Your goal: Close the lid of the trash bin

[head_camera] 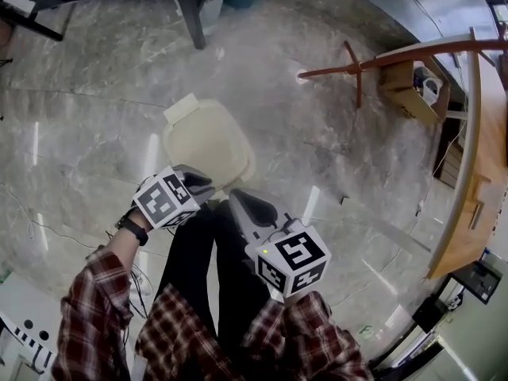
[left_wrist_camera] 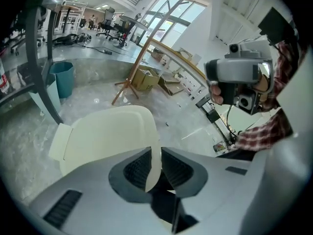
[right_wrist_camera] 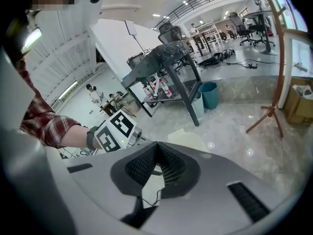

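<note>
2 jaws of the left gripper [left_wrist_camera: 154, 153] are clamped on the near rim of the cream lid [left_wrist_camera: 107, 136], with a thin edge showing between them. The right gripper [right_wrist_camera: 156, 151] hangs just beside it, jaws together on nothing. The lid lies over the bin on the marble floor [head_camera: 95, 117]. It is thin moulded plastic, so probably light, stiff and rather slick. The rim opposite its tab looks like the best hold.

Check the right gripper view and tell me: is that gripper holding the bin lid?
No: the right gripper has its jaws shut on nothing, and the lid lies beyond them.
</note>
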The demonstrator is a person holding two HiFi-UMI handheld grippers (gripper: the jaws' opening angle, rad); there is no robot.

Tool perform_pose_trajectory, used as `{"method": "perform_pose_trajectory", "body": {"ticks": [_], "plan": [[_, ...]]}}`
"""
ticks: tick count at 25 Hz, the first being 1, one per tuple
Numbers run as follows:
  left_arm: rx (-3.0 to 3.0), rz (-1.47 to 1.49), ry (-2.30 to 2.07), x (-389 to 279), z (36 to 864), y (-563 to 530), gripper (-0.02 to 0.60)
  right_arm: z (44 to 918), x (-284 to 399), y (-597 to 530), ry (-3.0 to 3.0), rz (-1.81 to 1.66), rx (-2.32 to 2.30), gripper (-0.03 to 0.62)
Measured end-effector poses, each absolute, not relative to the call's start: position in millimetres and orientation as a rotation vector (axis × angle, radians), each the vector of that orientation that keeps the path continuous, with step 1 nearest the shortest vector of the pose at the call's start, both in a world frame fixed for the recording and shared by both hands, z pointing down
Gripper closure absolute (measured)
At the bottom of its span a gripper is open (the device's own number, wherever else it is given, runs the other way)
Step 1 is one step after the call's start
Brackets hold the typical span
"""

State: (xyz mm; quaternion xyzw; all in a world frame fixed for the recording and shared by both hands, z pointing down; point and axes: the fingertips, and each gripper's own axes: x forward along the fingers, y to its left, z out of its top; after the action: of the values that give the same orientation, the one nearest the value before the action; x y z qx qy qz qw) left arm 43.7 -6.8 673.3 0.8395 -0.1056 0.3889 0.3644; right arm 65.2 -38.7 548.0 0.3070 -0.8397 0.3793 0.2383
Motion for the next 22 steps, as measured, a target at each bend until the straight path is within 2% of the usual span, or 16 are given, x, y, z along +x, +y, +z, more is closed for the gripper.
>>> {"method": "perform_pose_trajectory", "body": {"ticks": [10,22], "plan": [[2.116,0.969,-0.274,68.8,730.4,15.8,0.515,616.5,83.9,-19.8,-2.183,1.115,0.886,0.58],[2.132,1.073,-0.283,85.6,784.9,22.1,0.515,665.2,86.7,-2.9,-2.115,1.135,0.852,0.58]]}}
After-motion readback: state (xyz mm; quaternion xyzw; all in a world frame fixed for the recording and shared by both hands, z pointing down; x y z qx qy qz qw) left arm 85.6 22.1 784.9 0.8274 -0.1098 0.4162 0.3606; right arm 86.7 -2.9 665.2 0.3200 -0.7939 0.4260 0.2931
